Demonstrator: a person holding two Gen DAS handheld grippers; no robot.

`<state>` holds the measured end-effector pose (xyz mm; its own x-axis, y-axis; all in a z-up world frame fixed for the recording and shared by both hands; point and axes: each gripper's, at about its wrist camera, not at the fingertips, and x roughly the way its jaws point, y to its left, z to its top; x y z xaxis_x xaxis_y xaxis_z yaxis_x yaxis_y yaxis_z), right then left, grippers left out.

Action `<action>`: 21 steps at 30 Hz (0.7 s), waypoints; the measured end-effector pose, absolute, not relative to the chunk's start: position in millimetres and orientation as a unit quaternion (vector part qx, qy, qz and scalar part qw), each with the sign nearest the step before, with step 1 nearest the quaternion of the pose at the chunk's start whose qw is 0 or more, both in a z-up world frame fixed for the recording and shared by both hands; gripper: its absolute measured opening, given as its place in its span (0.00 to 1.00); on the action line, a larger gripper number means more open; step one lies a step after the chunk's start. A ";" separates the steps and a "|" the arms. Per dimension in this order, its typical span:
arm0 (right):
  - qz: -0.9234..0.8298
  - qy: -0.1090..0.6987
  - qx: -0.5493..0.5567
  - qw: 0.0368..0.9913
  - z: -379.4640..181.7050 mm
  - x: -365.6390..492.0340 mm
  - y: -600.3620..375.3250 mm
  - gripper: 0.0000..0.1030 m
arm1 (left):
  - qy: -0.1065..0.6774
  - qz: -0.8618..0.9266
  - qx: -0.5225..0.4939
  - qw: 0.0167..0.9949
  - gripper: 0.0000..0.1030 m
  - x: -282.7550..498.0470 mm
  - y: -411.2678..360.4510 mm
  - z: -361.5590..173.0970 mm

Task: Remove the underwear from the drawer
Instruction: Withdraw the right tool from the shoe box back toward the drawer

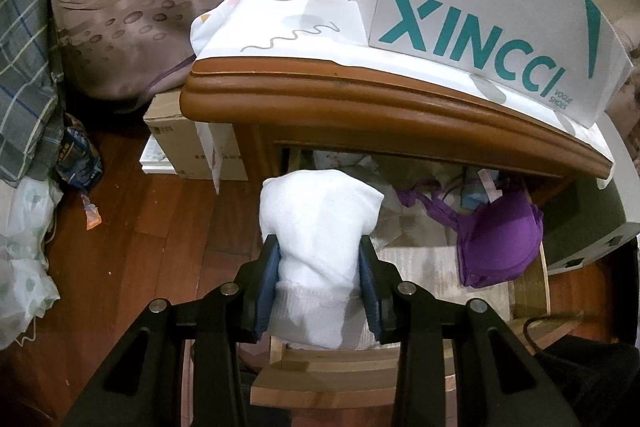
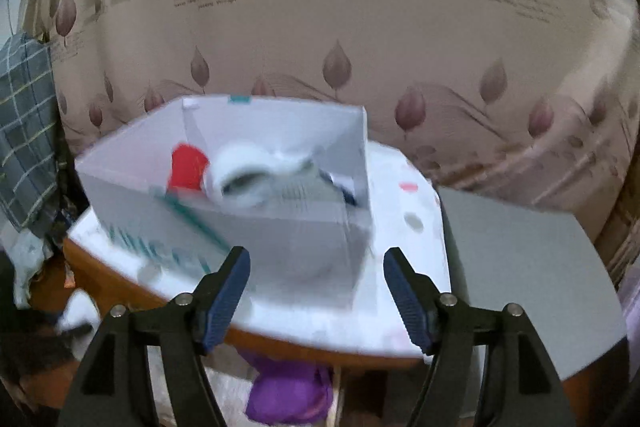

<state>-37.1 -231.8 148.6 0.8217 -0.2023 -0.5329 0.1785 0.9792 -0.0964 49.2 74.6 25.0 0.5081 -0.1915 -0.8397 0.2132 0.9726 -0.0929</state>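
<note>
White knit bundle point(image 1: 320, 227), soft and rolled, clamped between the blue pads point(image 1: 267, 291) of the left gripper point(image 1: 320, 287), which closes on its lower half; the rounded upper end projects ahead of the fingertips, above the open drawer point(image 1: 528, 291). Cloth bulges past both pads, so it is judged light, limp and compressible, not fragile and unlikely to slip on ribbed rubber; a loose fold could still unroll if only an edge were pinched, so mid-roll is the sound place to hold. Ahead and to the right of this gripper, a purple bra point(image 1: 500, 239) lies in the drawer, its strap trailing inward; judged equally light, best pinched at a padded cup, since a strap may snag other clothes. Right gripper point(image 2: 316, 291): jaws wide apart, holding nothing, raised before the shoebox point(image 2: 280, 239) on the cabinet top point(image 2: 400, 315), with the bra just below it. Right view is motion-blurred
</note>
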 end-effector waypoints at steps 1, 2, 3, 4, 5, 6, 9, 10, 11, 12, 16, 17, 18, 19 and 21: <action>-0.101 0.282 -0.015 0.954 135.8 -45.5 -235.3 0.69 | 0.483 -0.117 0.010 0.868 0.33 49.4 74.1 24.7; -0.101 0.285 -0.008 0.953 123.3 -52.0 -238.8 0.69 | 0.483 -0.118 0.011 0.867 0.33 49.1 73.5 24.2; -0.103 0.290 -0.005 0.951 113.1 -55.4 -241.7 0.69 | 0.483 -0.119 0.011 0.868 0.33 48.6 73.5 24.1; -0.107 0.297 -0.003 0.949 101.3 -59.3 -245.3 0.69 | 0.483 -0.120 0.011 0.867 0.33 48.4 73.1 23.9; -0.116 0.306 -0.002 0.945 87.1 -61.9 -249.6 0.69 | 0.484 -0.121 0.011 0.867 0.33 48.0 71.8 23.9; -0.121 0.309 0.001 0.943 78.1 -64.3 -253.3 0.69 | 0.484 -0.122 0.012 0.867 0.33 47.1 71.7 24.3; -0.140 0.325 0.010 0.935 50.3 -66.2 -266.8 0.69 | 0.480 -0.126 0.014 0.868 0.33 46.2 68.7 25.4; -0.145 0.326 0.010 0.934 45.3 -67.2 -268.7 0.69 | 0.479 -0.121 0.018 0.869 0.33 46.1 67.2 25.0; -0.150 0.331 0.013 0.931 39.5 -68.1 -271.3 0.69 | 0.479 -0.117 0.021 0.870 0.33 45.8 65.5 24.8; -0.150 0.338 0.022 0.929 36.0 -67.6 -275.2 0.69 | 0.477 -0.114 0.028 0.871 0.33 44.9 63.6 24.7; -0.163 0.338 0.004 0.927 31.6 -68.2 -277.8 0.69 | 0.473 -0.104 0.043 0.874 0.33 43.4 56.5 24.5; -0.161 0.337 0.003 0.928 31.1 -68.9 -278.7 0.69 | 0.472 -0.103 0.045 0.874 0.33 43.0 55.7 25.0; -0.158 0.336 0.005 0.928 29.5 -70.6 -279.8 0.69 | 0.471 -0.101 0.047 0.875 0.33 42.8 55.0 25.3; -0.159 0.340 0.006 0.927 28.7 -70.3 -281.0 0.69 | 0.471 -0.098 0.052 0.875 0.33 42.3 54.0 25.5; -0.163 0.352 0.012 0.922 24.0 -70.7 -286.9 0.69 | 0.469 -0.088 0.060 0.877 0.33 42.2 51.7 26.2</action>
<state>-70.7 -286.9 24.0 0.6986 -0.2914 -0.6534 0.3082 0.9468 -0.0927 42.2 51.7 26.2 0.5454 -0.0972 -0.8325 0.2101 0.9774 0.0235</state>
